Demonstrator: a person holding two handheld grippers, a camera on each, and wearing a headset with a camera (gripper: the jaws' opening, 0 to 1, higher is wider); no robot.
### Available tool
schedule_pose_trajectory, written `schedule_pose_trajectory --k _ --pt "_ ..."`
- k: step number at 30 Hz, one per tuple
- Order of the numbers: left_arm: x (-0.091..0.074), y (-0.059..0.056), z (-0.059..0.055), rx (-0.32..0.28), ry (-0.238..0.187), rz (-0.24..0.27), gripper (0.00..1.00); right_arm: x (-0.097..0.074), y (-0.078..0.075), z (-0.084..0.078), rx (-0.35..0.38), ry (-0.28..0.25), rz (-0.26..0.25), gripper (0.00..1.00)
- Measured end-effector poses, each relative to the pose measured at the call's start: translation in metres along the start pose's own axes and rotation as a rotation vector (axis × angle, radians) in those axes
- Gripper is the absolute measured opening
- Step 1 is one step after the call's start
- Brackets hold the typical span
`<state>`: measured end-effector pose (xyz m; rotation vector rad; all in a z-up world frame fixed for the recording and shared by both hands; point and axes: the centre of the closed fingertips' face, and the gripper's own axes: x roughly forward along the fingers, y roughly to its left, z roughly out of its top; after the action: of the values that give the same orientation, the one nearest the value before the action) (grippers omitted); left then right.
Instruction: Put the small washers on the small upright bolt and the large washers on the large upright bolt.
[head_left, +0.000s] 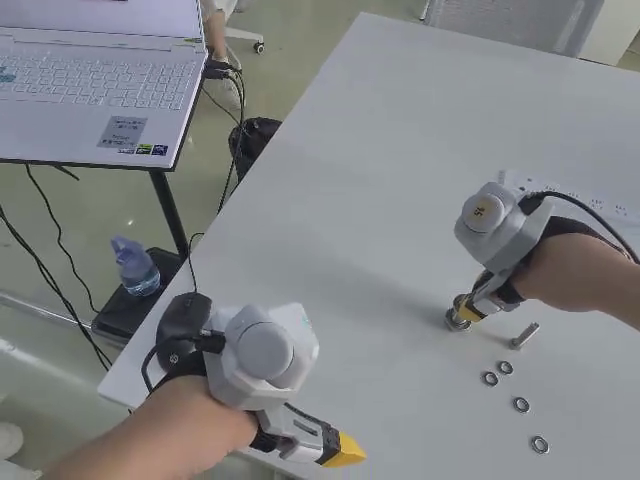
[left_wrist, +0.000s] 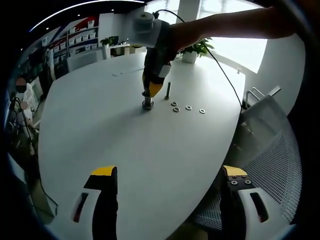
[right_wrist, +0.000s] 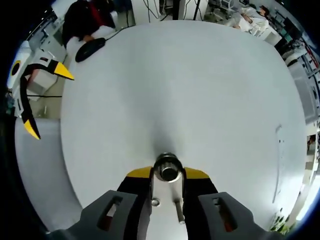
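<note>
White tabletop (head_left: 380, 180) carries all the work, near its right side in the head view. The right gripper (head_left: 467, 312) points down at the large bolt (head_left: 457, 322), which stands upright. In the right gripper view its yellow-tipped jaws sit tight against both sides of the bolt's top, gripping it; whether a washer is caught there too I cannot tell. The small bolt (head_left: 524, 335) stands just beside it, apart from the gripper. Four washers (head_left: 521, 404) lie flat and loose in a short string on the table near the small bolt. The left gripper (head_left: 345, 455) hangs over the table's near edge, well apart from the bolts, holding nothing, with its jaws spread wide in its own view. A laptop (head_left: 95, 90) sits on a separate stand to the left.
</note>
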<state>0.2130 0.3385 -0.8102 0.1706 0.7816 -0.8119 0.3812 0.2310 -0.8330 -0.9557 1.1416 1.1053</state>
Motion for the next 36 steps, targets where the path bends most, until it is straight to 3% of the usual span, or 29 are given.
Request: schedule_pose_trajectory --k 22,36 --pt "0.001 0.001 -0.002 -0.011 0.002 -0.007 0.83 0.025 -0.005 -0.004 0.010 0.009 0.010 0.22" --pt "0.001 0.000 -0.005 -0.008 0.017 -0.009 0.80 0.027 -0.002 -0.003 0.007 0.015 0.015 0.22"
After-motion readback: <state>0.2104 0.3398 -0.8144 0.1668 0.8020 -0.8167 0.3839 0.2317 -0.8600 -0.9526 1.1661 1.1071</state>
